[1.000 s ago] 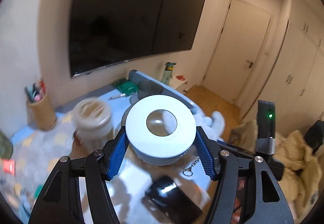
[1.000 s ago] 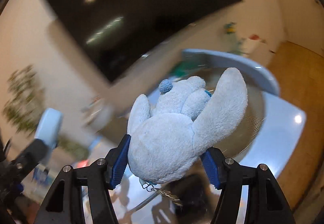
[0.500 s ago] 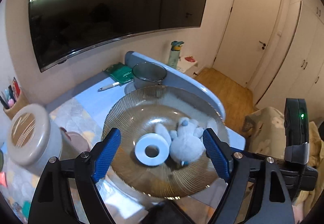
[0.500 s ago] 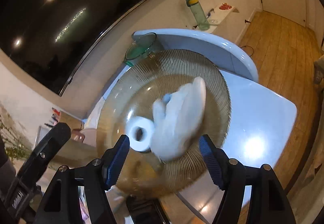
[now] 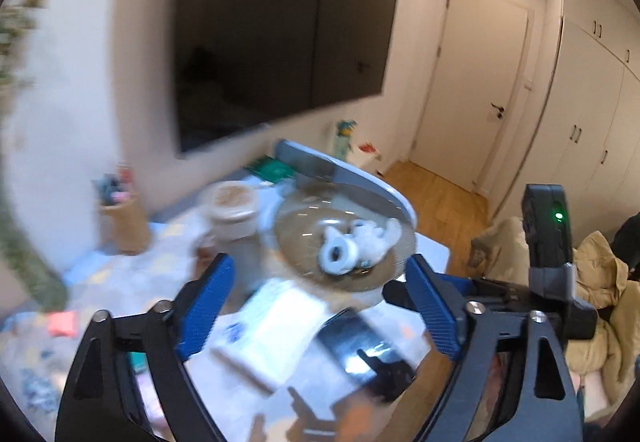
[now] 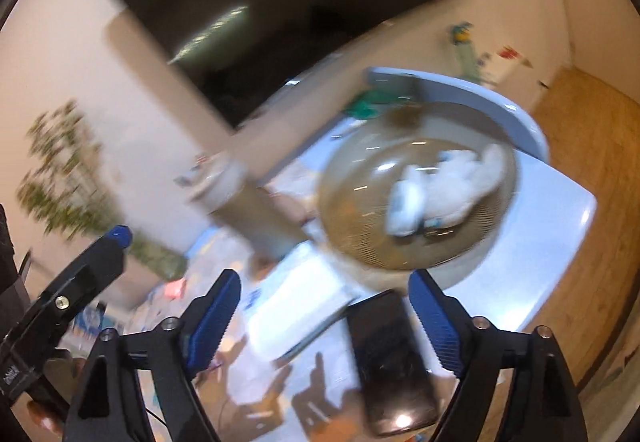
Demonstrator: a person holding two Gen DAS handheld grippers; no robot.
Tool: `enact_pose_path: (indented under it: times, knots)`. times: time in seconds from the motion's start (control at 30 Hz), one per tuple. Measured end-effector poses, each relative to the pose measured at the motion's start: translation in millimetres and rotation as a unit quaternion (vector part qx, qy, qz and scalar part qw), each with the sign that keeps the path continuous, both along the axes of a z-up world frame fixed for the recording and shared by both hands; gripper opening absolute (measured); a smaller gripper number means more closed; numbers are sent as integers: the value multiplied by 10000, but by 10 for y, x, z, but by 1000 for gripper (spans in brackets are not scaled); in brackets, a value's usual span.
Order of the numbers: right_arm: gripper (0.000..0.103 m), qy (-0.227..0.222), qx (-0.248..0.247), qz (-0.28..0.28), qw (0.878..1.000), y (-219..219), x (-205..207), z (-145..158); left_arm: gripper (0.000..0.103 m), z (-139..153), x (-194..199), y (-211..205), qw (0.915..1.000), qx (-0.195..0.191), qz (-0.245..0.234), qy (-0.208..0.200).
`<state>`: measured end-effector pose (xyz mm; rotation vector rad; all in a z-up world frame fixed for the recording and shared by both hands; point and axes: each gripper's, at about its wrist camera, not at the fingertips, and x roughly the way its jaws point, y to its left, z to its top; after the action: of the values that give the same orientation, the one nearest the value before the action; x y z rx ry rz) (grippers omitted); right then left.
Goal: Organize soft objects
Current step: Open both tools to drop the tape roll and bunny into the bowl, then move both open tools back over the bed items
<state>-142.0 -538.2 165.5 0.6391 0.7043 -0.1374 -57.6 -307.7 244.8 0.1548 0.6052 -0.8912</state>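
A white tape roll [image 5: 338,255] and a pale blue plush toy [image 5: 374,236] lie side by side in a ribbed amber glass dish [image 5: 300,242] on the table. In the right wrist view the roll [image 6: 406,208] and the plush [image 6: 466,182] sit in the same dish [image 6: 352,210]. My left gripper [image 5: 320,296] is open and empty, nearer to me than the dish and above the table. My right gripper [image 6: 324,312] is open and empty, also short of the dish. Both views are motion-blurred.
A black phone [image 6: 390,358] and a white packet [image 6: 296,312] lie on the table near me. A lidded jar [image 5: 234,214] stands left of the dish, a pen holder [image 5: 122,218] further left. A wall TV [image 5: 280,42] hangs behind. The left gripper's arm [image 6: 68,298] shows at left.
Both grippers let go: the roll and the plush now lie in the dish. Since then both grippers have drawn back and up from the dish, open.
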Motion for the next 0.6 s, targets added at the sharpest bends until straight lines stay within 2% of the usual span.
enact_pose_path:
  times: [0.07, 0.13, 0.2, 0.3, 0.43, 0.6]
  knots:
    - [89, -147, -69, 312, 9994, 315, 6, 76, 100, 90, -104, 541, 9989, -27, 390, -248]
    - [89, -289, -71, 673, 9973, 645, 47, 109, 100, 131, -142, 945, 9958, -1, 825, -397]
    - [91, -419, -97, 983, 9942, 933, 112, 92, 100, 126, -199, 1394, 9897, -6, 1317, -557]
    - [91, -469, -236, 1499, 9873, 1441, 305, -27, 101, -30, -227, 1967, 9755, 78, 2064, -763]
    - [91, -459, -511, 2062, 9761, 2034, 502, -310, 101, -554, -163, 2625, 9572, 205, 2833, -564]
    - [91, -215, -1435, 2464, 9582, 2711, 780, -833, 98, -1441, 94, 3250, 9370, 204, 3468, 360]
